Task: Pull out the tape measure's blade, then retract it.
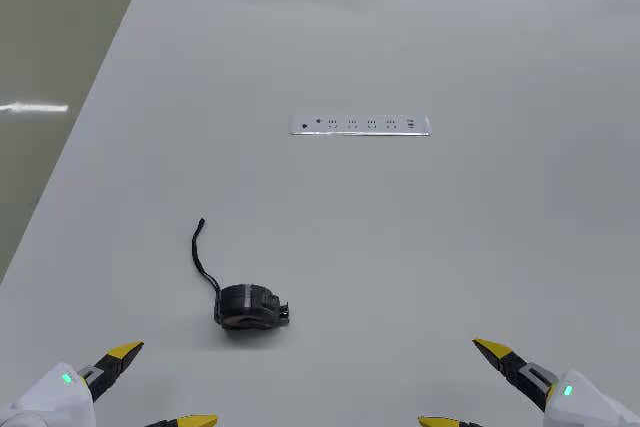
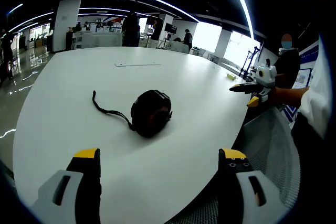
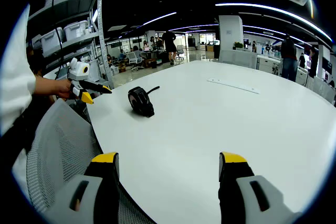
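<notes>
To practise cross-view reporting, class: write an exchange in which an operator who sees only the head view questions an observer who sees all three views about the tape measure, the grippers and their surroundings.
Operator: I see the tape measure lying untouched, but my frame crops the grippers. Are both open?
Observer: Yes; in their own views the left gripper and the right gripper each show jaws wide apart, nothing between.
Operator: What lies below the near edge of the table?
Observer: A grey mesh chair, close against it.
Operator: Anyone beyond the far side?
Observer: Yes, a person stands there.

Open around tape measure (image 1: pixel 248 306); power strip (image 1: pixel 360 125) seemingly flush.
</notes>
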`<state>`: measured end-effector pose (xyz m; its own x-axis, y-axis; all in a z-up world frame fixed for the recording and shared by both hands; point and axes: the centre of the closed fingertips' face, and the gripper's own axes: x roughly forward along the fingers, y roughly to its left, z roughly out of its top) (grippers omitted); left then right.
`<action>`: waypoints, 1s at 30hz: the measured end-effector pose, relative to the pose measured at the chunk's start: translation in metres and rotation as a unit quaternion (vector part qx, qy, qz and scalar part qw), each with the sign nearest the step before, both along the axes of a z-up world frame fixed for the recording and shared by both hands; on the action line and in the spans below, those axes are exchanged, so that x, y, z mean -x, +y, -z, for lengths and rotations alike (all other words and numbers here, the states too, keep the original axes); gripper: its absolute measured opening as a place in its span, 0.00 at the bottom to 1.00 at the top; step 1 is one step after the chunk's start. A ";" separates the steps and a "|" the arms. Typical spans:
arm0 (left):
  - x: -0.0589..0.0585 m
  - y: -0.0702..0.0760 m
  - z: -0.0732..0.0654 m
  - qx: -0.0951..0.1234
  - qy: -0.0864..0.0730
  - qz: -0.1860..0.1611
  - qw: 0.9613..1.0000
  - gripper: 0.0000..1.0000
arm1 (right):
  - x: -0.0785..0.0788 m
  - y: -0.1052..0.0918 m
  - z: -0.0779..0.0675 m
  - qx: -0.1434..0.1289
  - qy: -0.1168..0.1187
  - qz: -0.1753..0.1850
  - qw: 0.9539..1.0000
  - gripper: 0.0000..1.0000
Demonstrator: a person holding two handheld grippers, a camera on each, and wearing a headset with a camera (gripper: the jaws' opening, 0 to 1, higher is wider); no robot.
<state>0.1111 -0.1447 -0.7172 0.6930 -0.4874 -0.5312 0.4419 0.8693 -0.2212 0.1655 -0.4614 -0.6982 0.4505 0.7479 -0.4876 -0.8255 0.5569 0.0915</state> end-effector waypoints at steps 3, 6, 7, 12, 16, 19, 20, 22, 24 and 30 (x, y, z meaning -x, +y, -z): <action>0.000 0.001 0.001 0.001 -0.001 0.000 1.000 0.92 | 0.000 0.000 -0.001 0.001 0.000 0.000 1.000 0.79; 0.000 0.000 0.000 0.001 -0.001 0.000 1.000 0.92 | -0.001 -0.001 -0.001 0.001 -0.001 0.000 1.000 0.78; 0.000 0.000 0.000 0.001 -0.001 0.000 1.000 0.92 | -0.001 -0.001 -0.001 0.001 -0.001 0.000 1.000 0.78; 0.000 0.000 0.000 0.001 0.000 0.000 1.000 0.91 | -0.001 0.000 -0.002 0.002 -0.001 -0.001 1.000 0.78; -0.001 0.001 0.000 0.001 -0.001 -0.001 1.000 0.91 | -0.001 0.000 0.000 0.003 -0.002 -0.002 1.000 0.78; -0.001 0.001 0.000 0.000 -0.001 -0.001 1.000 0.91 | -0.001 0.000 0.001 0.003 -0.002 -0.002 1.000 0.78; -0.001 0.002 0.001 0.001 -0.001 -0.001 1.000 0.91 | -0.001 0.000 0.000 0.004 -0.002 -0.003 1.000 0.78; -0.001 0.002 0.001 0.001 -0.001 -0.001 1.000 0.91 | -0.001 0.000 0.000 0.004 -0.002 -0.003 1.000 0.78; 0.000 0.002 0.001 0.001 0.000 -0.001 1.000 0.91 | -0.001 0.000 0.001 0.005 -0.001 -0.002 1.000 0.78; -0.001 0.001 0.002 0.001 0.000 -0.001 1.000 0.91 | 0.000 0.000 0.000 0.005 -0.001 -0.003 1.000 0.78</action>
